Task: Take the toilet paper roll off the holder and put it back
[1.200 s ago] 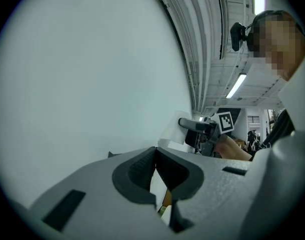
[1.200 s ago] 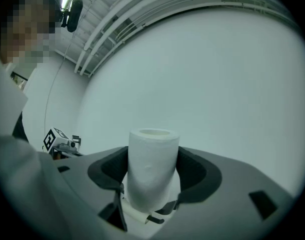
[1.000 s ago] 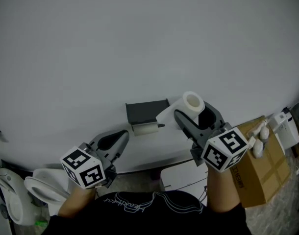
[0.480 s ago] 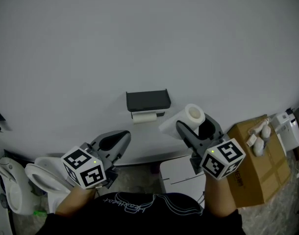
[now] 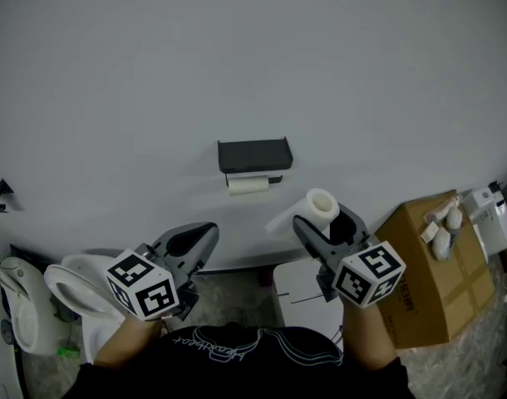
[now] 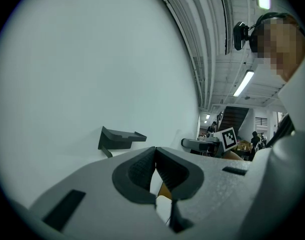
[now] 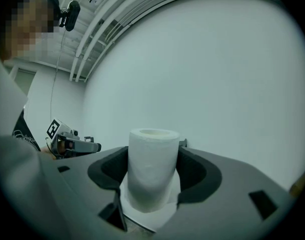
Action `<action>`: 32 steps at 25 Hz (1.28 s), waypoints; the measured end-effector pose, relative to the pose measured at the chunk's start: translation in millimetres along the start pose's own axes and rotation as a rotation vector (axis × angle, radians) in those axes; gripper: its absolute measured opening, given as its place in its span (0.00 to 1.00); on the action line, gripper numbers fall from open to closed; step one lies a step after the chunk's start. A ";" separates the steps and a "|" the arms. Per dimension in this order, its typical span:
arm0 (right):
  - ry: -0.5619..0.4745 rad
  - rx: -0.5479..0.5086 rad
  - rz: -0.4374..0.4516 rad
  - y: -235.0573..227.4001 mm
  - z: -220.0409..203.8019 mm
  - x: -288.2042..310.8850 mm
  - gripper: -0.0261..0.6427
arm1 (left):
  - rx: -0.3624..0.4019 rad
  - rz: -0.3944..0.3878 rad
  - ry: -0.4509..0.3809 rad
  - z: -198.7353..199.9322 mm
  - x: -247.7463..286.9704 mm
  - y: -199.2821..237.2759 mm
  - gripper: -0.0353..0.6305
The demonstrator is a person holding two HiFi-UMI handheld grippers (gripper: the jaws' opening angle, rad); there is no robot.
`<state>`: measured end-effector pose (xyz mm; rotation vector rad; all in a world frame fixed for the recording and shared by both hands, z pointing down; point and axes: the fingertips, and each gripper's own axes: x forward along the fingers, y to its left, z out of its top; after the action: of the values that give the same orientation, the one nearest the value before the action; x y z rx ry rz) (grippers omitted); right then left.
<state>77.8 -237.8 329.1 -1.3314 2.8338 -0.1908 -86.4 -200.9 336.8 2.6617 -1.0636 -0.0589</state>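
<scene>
The toilet paper roll [image 5: 321, 207] stood upright between the jaws of the right gripper [image 5: 324, 223], clamped on both sides, with a loose tail of paper trailing off to its left. In the right gripper view the roll [image 7: 151, 169] filled the gap, the dark pads pressing on its flanks.

A second before, the roll had been level with the holder [image 5: 254, 154] and just beside its right end. It had since been drawn down and away, and it hung below and to the right of the holder, clear of it. So the removal half of the task looked done, and the return to the holder was what remained. A short white cylinder [image 5: 248, 185] sat under the dark bracket; whether it was the spindle or a second roll could not be told.

The left gripper [image 5: 191, 238] had barely shifted: it hung low on the left, jaws together on nothing, pointed toward the wall [image 5: 237, 56].

Further out lay a toilet [image 5: 71, 285] at the left and a cardboard box [image 5: 428, 264] at the right.
</scene>
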 end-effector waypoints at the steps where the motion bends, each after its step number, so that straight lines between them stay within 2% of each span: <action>1: 0.002 0.001 0.000 1.4 -2.4 -1.6 0.48 | -0.002 0.004 -0.001 -1.8 -2.0 0.0 0.06; 16: 0.053 -0.022 0.007 13.9 -35.0 -10.2 0.48 | -0.036 0.026 -0.012 -16.9 -14.8 2.6 0.06; 32: 0.044 -0.038 -0.007 7.4 -24.3 -6.9 0.48 | -0.048 0.017 -0.012 -17.3 -6.9 11.2 0.06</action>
<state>75.3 -225.2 352.0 -1.3614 2.8833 -0.1691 -96.6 -199.8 356.0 2.6121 -1.0749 -0.0966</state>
